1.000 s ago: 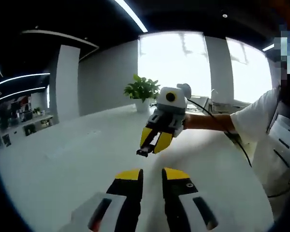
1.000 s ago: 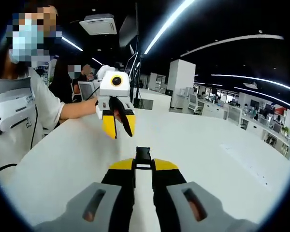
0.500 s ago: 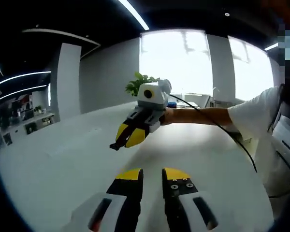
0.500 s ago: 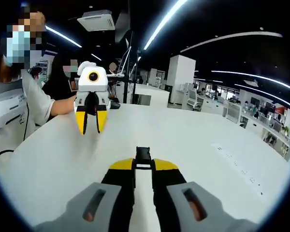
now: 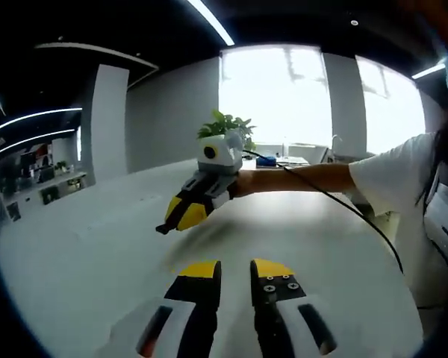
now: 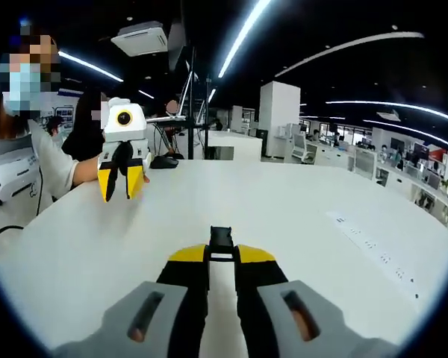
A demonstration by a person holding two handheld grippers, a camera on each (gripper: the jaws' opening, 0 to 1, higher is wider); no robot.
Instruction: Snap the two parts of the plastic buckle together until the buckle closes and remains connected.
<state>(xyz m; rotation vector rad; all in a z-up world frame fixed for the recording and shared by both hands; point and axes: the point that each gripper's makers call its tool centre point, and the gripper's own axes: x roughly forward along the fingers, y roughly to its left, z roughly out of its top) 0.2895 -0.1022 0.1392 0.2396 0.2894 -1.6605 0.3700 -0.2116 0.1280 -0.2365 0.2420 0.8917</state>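
My right gripper (image 6: 221,257) is shut on a small black buckle part (image 6: 221,239), which sticks out between its yellow fingertips over the white table (image 6: 321,246). In the left gripper view the same right gripper (image 5: 172,220) hangs above the table, left of centre and tilted down-left. The black buckle part (image 5: 162,229) shows at its tip. My left gripper (image 5: 235,270) stands open with a narrow gap and nothing between its jaws. In the right gripper view the left gripper (image 6: 119,195) is held up at the far left, its fingers slightly apart and bare.
A potted plant (image 5: 225,124) stands at the table's far edge before bright windows. A person in a white shirt (image 5: 403,186) holds both grippers, and a black cable (image 5: 343,209) trails from the right one. Small dark items (image 6: 164,160) lie at the back of the table.
The two grippers have drawn apart: in each view the other gripper has slid leftward and grown smaller. The right gripper keeps its hold on the black buckle part.
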